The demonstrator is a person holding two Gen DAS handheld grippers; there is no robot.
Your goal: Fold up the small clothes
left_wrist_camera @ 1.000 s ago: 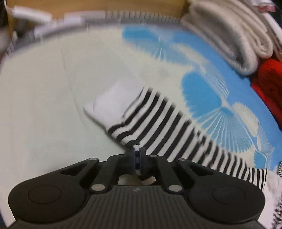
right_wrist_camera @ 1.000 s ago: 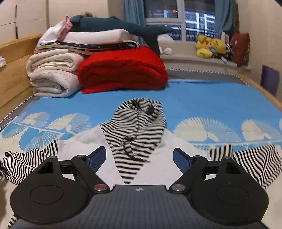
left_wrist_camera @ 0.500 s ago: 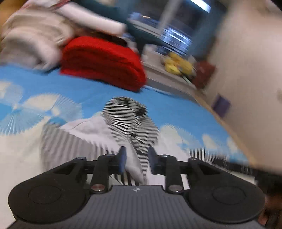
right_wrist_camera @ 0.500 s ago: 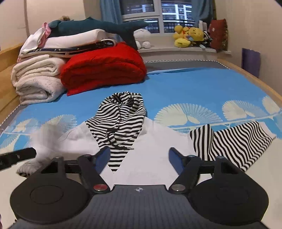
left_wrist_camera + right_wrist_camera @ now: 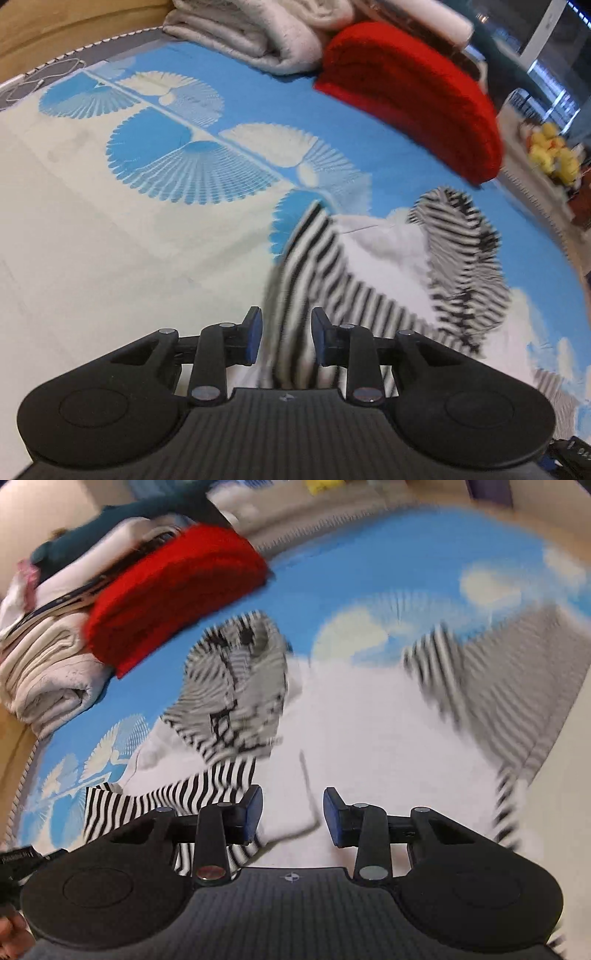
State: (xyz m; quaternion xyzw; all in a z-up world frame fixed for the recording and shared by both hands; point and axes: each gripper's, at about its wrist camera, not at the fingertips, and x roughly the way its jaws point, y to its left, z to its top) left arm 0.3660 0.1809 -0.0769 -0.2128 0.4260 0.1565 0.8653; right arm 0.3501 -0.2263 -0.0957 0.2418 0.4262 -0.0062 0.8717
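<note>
A small white hoodie (image 5: 369, 731) with black-and-white striped hood (image 5: 236, 686) and sleeves lies on the blue patterned bed sheet. Its left striped sleeve (image 5: 317, 273) is folded in across the white body; it also shows in the right wrist view (image 5: 177, 797). My left gripper (image 5: 283, 341) is open just above that sleeve, holding nothing. My right gripper (image 5: 292, 818) is open above the white body, empty. The other striped sleeve (image 5: 491, 686) lies spread to the right, blurred.
A folded red blanket (image 5: 413, 92) and a stack of rolled white towels (image 5: 258, 33) sit at the head of the bed (image 5: 110, 221). A wooden bed frame (image 5: 55, 26) borders the left. Yellow plush toys (image 5: 550, 155) sit on a far ledge.
My left gripper carried the striped sleeve inward over the hoodie body, opened and let it go. My right gripper narrowed somewhat and swung down toward the white body.
</note>
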